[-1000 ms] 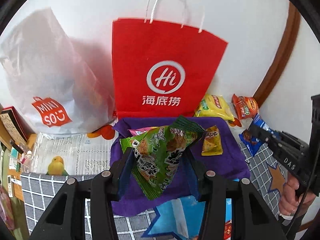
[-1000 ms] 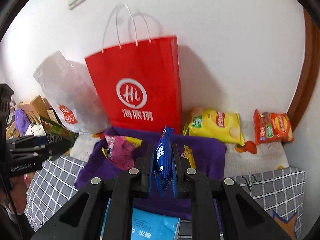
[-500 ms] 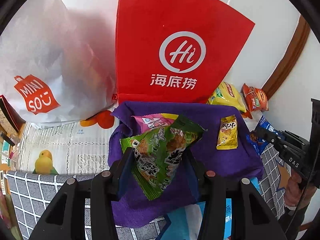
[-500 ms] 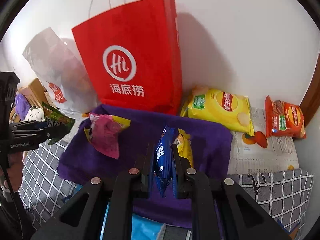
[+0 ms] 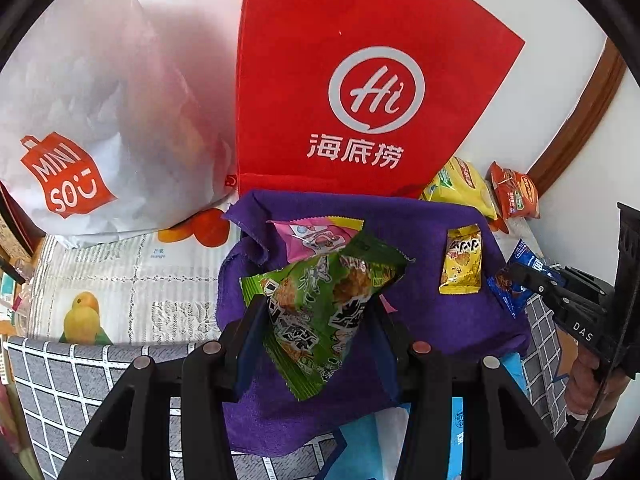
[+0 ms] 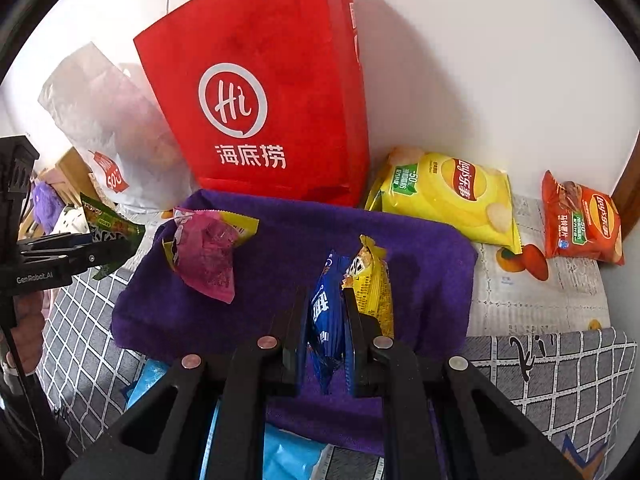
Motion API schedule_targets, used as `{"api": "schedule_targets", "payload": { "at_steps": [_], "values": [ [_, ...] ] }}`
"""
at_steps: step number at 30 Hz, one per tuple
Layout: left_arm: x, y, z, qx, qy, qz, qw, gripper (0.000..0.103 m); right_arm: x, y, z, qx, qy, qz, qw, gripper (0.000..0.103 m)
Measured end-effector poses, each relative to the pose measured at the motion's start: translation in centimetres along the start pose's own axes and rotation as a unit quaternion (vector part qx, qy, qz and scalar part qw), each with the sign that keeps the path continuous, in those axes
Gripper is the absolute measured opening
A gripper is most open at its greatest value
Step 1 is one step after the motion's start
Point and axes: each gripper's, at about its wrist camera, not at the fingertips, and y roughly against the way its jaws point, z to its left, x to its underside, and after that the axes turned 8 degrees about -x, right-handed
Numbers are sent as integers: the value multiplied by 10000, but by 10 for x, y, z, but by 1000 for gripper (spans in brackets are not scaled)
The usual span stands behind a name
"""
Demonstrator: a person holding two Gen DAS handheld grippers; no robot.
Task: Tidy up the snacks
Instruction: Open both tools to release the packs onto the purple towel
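The left gripper (image 5: 316, 312) squeezes a green snack bag (image 5: 320, 304). The right gripper (image 6: 326, 320) pinches a blue packet (image 6: 326, 312), standing tall. The purple towel (image 6: 288, 232) lies at twelve o'clock, nearer the right.

My left gripper (image 5: 316, 312) is matte black plastic, two broad angled arms ending in fingers lined with dark blue pads, with round copper-coloured screw heads at about 6 o'clock of its own view. My right gripper (image 6: 324, 320) is the same build; at 3 o'clock from the left camera its side reads "DAS". At 9 o'clock from the right camera, the left one's side reads "GenRobot.AI", with a thin black cable below.
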Motion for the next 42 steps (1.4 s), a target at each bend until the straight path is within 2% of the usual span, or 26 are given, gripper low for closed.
{"api": "schedule_targets", "payload": {
  "at_steps": [10,18,26,28,31,33,35,39,42],
  "values": [
    [6,-20,-11,-54,-175,297,9994,47,5,-19,7,-67,128,395,9991,15],
    [11,-32,-16,-93,-275,519,9982,48,9,-32,6,64,127,680,9976,15],
    [11,-36,-16,-73,-292,607,9977,48,8,-34,7,189,161,673,9974,16],
    [11,-36,-15,-57,-286,614,9977,48,8,-34,6,192,147,668,9975,19],
    [10,-37,-14,30,-277,658,9974,50,6,-29,4,237,109,596,9979,36],
    [9,-34,-15,143,-299,652,9973,59,4,-23,4,234,65,488,9985,39],
    [8,-28,-16,181,-293,519,9981,72,1,-13,6,124,-32,343,9993,44],
    [6,-14,-21,25,-397,313,9987,75,-4,6,16,275,41,9,9996,60],
    [4,-6,-22,-24,-408,236,9989,75,-7,19,23,441,50,-173,9989,64]
  ]
}}
